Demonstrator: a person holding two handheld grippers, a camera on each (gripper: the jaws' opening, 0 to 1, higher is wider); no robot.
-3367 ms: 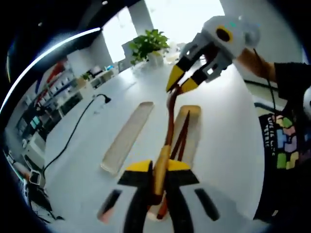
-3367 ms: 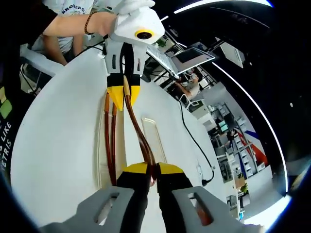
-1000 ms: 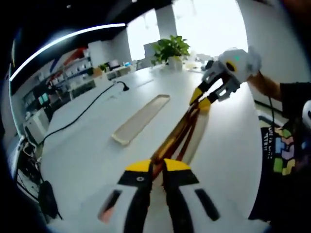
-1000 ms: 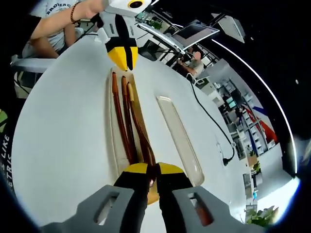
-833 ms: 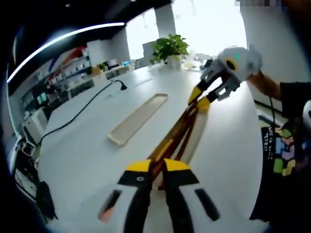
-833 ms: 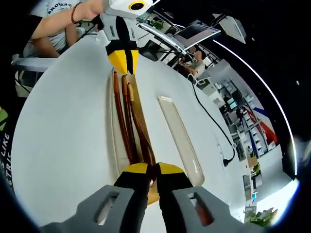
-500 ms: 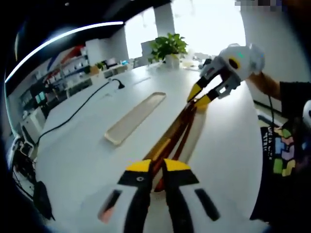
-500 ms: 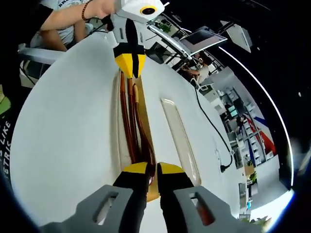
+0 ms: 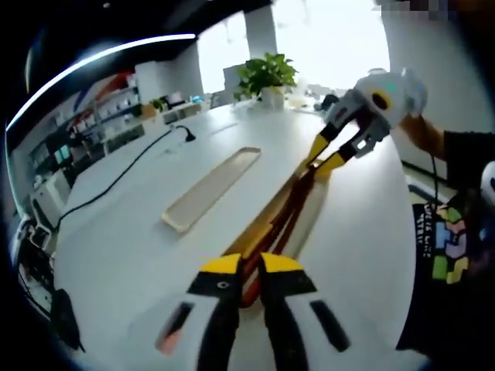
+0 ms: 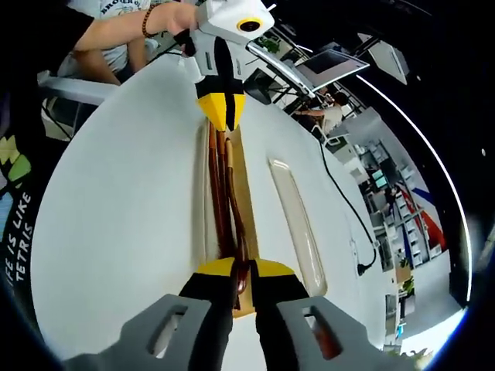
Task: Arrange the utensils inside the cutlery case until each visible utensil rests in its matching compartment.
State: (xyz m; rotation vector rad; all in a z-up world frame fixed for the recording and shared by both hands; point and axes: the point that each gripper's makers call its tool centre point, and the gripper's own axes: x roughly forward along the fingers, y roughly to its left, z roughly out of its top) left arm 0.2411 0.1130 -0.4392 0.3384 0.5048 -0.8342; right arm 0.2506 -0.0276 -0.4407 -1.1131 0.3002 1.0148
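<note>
The left gripper [image 9: 244, 267] pinched the near end of a brown wooden utensil [image 9: 272, 224], jaws pressed on it, over the near end of the cutlery case tray [image 9: 312, 210]. Two more brown sticks [image 10: 217, 193] lay along that tray. At the tray's far end the right gripper [image 10: 240, 272] clamped the same utensil's other end. Beside the tray lay a second tray [image 9: 207, 188], apart from it. Beyond it, a black cable [image 9: 124, 175] and a potted plant [image 9: 265, 76] stood on the white table [image 9: 139, 232].
</note>
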